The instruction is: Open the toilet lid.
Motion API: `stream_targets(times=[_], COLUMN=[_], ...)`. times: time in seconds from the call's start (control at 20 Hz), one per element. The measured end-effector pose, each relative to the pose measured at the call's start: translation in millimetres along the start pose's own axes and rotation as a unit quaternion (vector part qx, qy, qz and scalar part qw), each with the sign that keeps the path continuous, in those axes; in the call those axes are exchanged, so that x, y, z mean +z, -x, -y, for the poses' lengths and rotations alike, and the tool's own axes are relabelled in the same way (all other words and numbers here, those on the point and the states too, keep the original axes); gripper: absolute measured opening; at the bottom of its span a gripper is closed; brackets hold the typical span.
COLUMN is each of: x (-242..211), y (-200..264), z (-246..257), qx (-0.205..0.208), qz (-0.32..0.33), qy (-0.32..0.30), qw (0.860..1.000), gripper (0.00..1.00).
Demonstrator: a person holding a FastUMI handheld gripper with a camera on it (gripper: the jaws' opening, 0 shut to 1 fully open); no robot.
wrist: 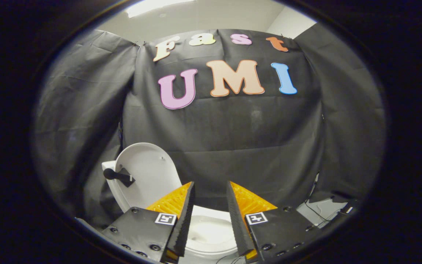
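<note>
The white toilet lid (pixel 145 176) stands raised, tilted back to the left beyond my left finger, with a dark handle knob (pixel 117 176) fixed on its face. The white toilet bowl (pixel 211 231) lies open below, seen through the gap between my fingers. My gripper (pixel 210 189) is open with nothing between its fingers, held above the bowl and apart from the lid.
Black cloth (pixel 251 146) hangs as the booth wall behind and to both sides of the toilet. A pale floor patch with thin cables (pixel 321 211) lies low to the right, beyond my right finger.
</note>
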State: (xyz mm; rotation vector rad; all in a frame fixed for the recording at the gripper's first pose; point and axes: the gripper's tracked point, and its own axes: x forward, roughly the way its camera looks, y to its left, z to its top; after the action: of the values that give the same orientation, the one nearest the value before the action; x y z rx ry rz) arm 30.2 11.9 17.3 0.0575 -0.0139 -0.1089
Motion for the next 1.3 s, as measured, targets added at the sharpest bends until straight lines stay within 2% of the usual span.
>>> stream_targets(times=[0.1,0.2,0.35,0.55,1.0,1.3], x=[0,0,-13,-28,-20,-17], y=[7,12,16,24,33,45], z=[11,25,49,55,57,48], qx=[0.003,0.0,-0.027,-0.029,-0.032,-0.008], qz=[0.006,0.019,0.005,-0.03,-0.036,-0.026], qy=[0.031,0.032,0.023,0.035,0.051,0.045], qw=[0.999,0.999,0.999,0.999,0.998,0.999], gripper=[0.54,0.54,0.54,0.54,0.55,0.55])
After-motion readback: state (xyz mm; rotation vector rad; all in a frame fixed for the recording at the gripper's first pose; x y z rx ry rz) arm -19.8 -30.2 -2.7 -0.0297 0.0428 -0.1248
